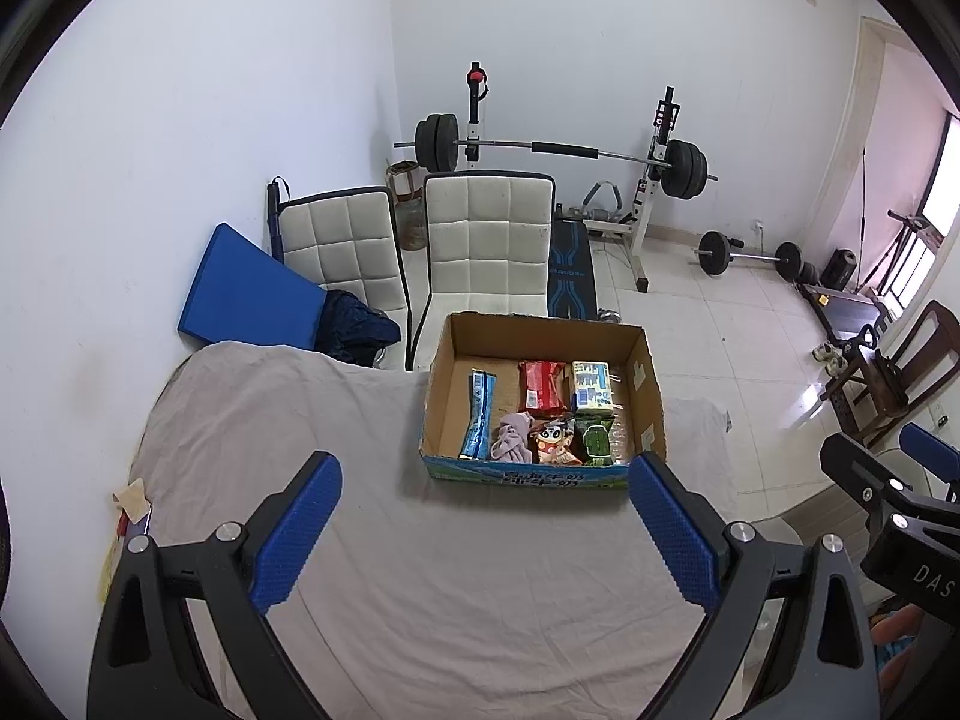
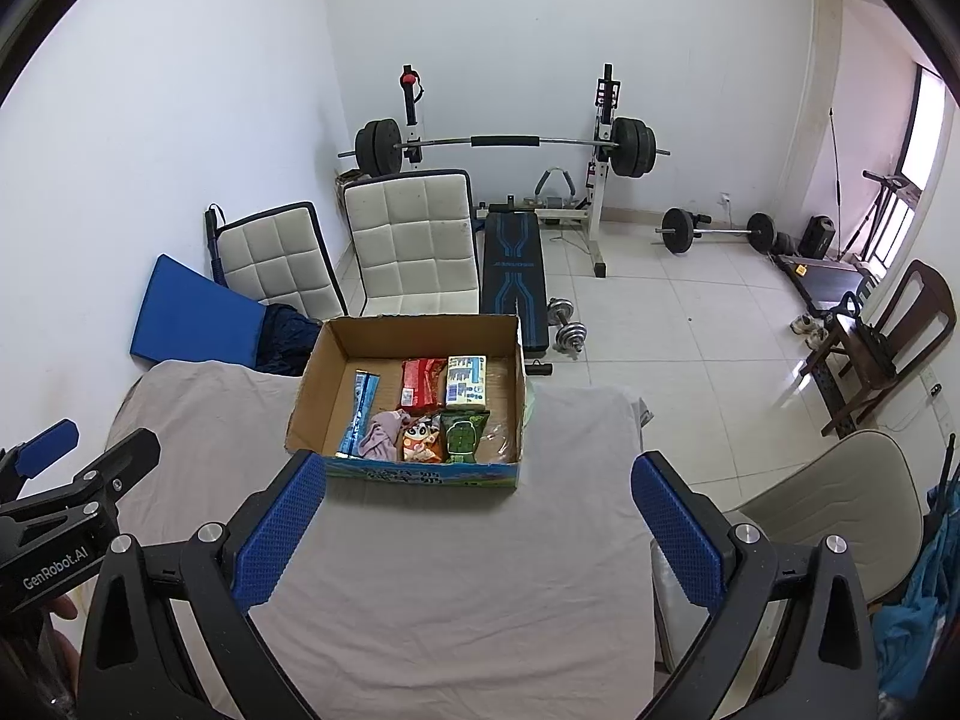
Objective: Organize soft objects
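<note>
The left tongs (image 1: 483, 501) are spread wide apart and hold nothing. Their blue pads (image 1: 297, 531) hang over the bare grey cloth on the desk (image 1: 270, 420). The right pad's tip sits just in front of the box's near right corner in this view; whether it touches the box is hard to tell.

The right tongs (image 2: 477, 498) are also wide apart and empty. Their blue pads (image 2: 675, 534) float above the same cloth, and the left pad's tip sits close to the box's near left corner. Each tongs can be seen at the edge of the other's view, side by side.

The cardboard box (image 2: 414, 327) sits on the far part of the desk, open on top, with a blue and green picture along its front wall. The soft things lie inside it. A long blue packet (image 2: 359, 411) lies near the left wall. A red packet (image 2: 421, 383) and a white and blue pack (image 2: 466, 381) lie side by side toward the back. In front of them are a crumpled pale purple cloth (image 2: 379, 435), a small packet with a cartoon face (image 2: 420, 441) and a green packet (image 2: 462, 435), all packed close together.

Behind the desk stand two white padded chairs (image 2: 414, 240).
</note>
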A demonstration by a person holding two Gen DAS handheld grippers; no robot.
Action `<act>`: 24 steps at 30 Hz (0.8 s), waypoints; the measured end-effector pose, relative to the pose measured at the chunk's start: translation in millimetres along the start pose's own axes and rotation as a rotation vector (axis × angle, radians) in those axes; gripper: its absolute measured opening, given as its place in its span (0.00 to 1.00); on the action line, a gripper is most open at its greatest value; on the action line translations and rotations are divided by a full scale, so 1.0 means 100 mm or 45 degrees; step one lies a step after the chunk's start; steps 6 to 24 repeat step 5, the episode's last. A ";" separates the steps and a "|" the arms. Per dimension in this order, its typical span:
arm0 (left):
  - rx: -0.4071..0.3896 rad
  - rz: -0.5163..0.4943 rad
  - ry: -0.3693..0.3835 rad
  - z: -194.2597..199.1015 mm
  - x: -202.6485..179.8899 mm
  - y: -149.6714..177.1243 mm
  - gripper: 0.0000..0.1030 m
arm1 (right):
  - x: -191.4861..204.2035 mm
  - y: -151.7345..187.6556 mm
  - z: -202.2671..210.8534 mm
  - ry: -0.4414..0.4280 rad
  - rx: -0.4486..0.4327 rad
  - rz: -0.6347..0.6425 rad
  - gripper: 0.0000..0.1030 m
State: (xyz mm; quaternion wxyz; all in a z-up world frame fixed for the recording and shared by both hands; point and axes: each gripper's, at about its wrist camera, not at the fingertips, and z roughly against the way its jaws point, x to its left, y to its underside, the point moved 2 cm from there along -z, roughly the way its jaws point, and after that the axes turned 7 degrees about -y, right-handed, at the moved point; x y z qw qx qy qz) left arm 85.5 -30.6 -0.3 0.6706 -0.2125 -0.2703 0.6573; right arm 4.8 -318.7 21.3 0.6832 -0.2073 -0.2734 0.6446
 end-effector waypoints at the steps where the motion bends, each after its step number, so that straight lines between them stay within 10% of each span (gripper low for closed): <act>1: -0.005 0.002 -0.002 0.00 0.00 0.00 0.95 | 0.00 -0.01 0.00 0.000 -0.001 0.000 1.00; 24: -0.005 0.005 -0.001 0.00 -0.01 0.01 0.95 | 0.00 -0.01 0.00 -0.004 0.000 -0.002 1.00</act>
